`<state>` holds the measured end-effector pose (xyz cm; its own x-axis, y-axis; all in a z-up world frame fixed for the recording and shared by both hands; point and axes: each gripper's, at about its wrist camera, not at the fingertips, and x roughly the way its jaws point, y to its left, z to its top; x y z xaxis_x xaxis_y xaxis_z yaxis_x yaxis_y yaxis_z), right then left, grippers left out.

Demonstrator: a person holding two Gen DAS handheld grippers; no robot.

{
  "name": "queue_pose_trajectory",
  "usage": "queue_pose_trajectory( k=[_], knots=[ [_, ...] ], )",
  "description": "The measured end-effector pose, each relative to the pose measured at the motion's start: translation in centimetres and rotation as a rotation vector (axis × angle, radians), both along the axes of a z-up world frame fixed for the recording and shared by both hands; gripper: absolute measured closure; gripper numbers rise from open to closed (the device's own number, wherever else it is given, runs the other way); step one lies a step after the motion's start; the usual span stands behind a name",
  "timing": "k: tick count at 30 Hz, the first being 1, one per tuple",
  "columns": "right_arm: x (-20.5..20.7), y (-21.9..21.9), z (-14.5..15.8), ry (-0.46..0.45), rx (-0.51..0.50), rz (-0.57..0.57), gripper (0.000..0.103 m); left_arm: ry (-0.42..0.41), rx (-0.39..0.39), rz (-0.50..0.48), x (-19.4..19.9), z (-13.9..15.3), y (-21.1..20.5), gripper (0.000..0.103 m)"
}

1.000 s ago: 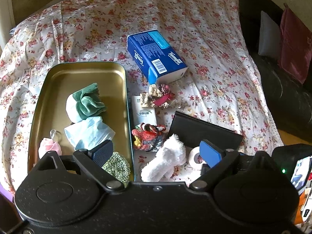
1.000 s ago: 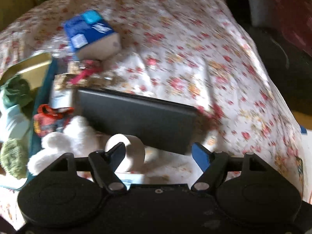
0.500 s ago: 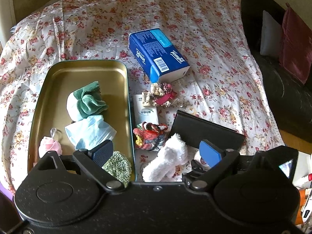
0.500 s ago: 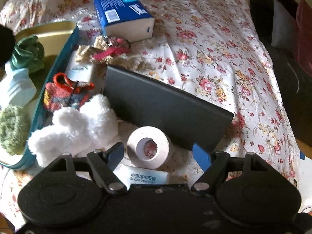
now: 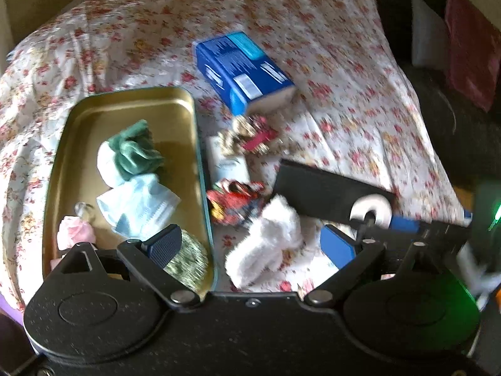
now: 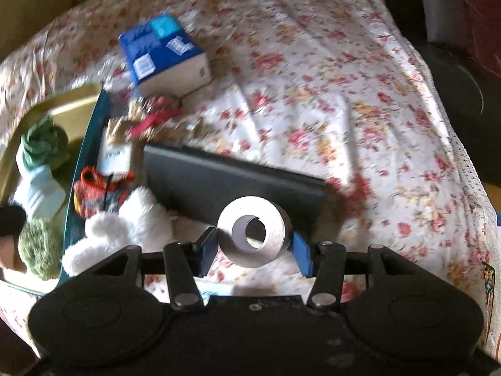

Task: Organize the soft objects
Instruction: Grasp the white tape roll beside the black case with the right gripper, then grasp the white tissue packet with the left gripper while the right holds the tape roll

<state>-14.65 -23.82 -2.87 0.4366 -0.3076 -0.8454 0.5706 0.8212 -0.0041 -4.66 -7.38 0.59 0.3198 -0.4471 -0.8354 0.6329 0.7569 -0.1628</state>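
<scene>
Your right gripper [image 6: 255,250] holds the toilet paper roll [image 6: 255,230] between its two blue pads, one pressed on each side, the roll's hollow core facing the camera. The roll hangs just in front of the black flat case [image 6: 231,185], which lies on the floral bedspread [image 6: 344,94]. Your left gripper [image 5: 252,244] stands wide with nothing between its fingers, hovering over the near end of the gold tray [image 5: 125,106].

In the tray, at the left of the scene, lie a green cloth [image 5: 134,150], a pale blue face mask [image 5: 141,203], a pink soft piece [image 5: 75,233] and a green knitted pad [image 5: 188,260] at the near right corner. Just right of the tray's rim sit a red patterned knit item [image 5: 235,200] and a white fluffy cloth [image 5: 269,241], touching each other. Farther on lie a small white packet [image 5: 228,163], a tangle of beige and red trinkets [image 5: 250,134], and beyond them the blue tissue pack [image 5: 244,72]. From the left camera the roll shows at the near right, against the case's near edge. Both views are somewhat blurred.
</scene>
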Motion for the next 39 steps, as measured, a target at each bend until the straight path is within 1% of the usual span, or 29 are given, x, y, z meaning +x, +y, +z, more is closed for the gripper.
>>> queue_pose_trajectory(
  k=[3,6,8,10,13,16,18,20,25,30,35,39],
  knots=[
    [-0.3,-1.6,0.6,-0.032,0.001,-0.028,0.053,0.016,0.027,-0.057,-1.4,-1.0,-1.2,0.011],
    [-0.3,-2.7,0.4,-0.070,0.045,-0.046,0.053,0.038,0.049,-0.119,-3.2,-2.3,-2.5,0.011],
    [-0.3,-3.0,0.2,-0.081,0.057,-0.044,0.053,0.046,0.061,-0.165,-4.4,-3.2,-3.1,0.011],
    [-0.4,-3.2,0.1,-0.094,0.056,-0.042,0.053,0.033,0.082,-0.206,-5.7,-3.8,-3.6,0.012],
    [-0.8,-3.5,0.2,-0.123,0.066,-0.043,0.053,-0.013,0.120,-0.259,-7.3,-4.3,-4.3,0.012],
    [-1.1,-3.7,0.2,-0.139,0.083,-0.046,0.053,-0.031,0.130,-0.277,-7.9,-4.7,-4.6,0.012],
    [-1.2,-3.5,0.2,-0.146,0.081,-0.045,0.053,-0.023,0.141,-0.277,-8.0,-5.2,-5.1,0.012],
    [-1.2,-3.3,0.3,-0.147,0.057,-0.040,0.053,-0.017,0.155,-0.266,-7.8,-5.7,-5.5,0.014],
    [-1.7,-3.4,0.7,-0.173,0.037,-0.045,0.053,0.011,0.179,-0.265,-7.4,-6.8,-6.6,0.014],
    [-2.1,-3.7,0.8,-0.189,0.044,-0.058,0.053,0.013,0.237,-0.272,-7.5,-7.9,-7.1,0.014],
    [-2.3,-3.5,0.9,-0.194,0.045,-0.056,0.053,0.051,0.272,-0.212,-6.4,-8.5,-6.1,0.015],
    [-2.3,-3.4,0.9,-0.195,0.050,-0.061,0.053,0.052,0.297,-0.134,-5.2,-8.6,-4.5,0.015]
  ],
)
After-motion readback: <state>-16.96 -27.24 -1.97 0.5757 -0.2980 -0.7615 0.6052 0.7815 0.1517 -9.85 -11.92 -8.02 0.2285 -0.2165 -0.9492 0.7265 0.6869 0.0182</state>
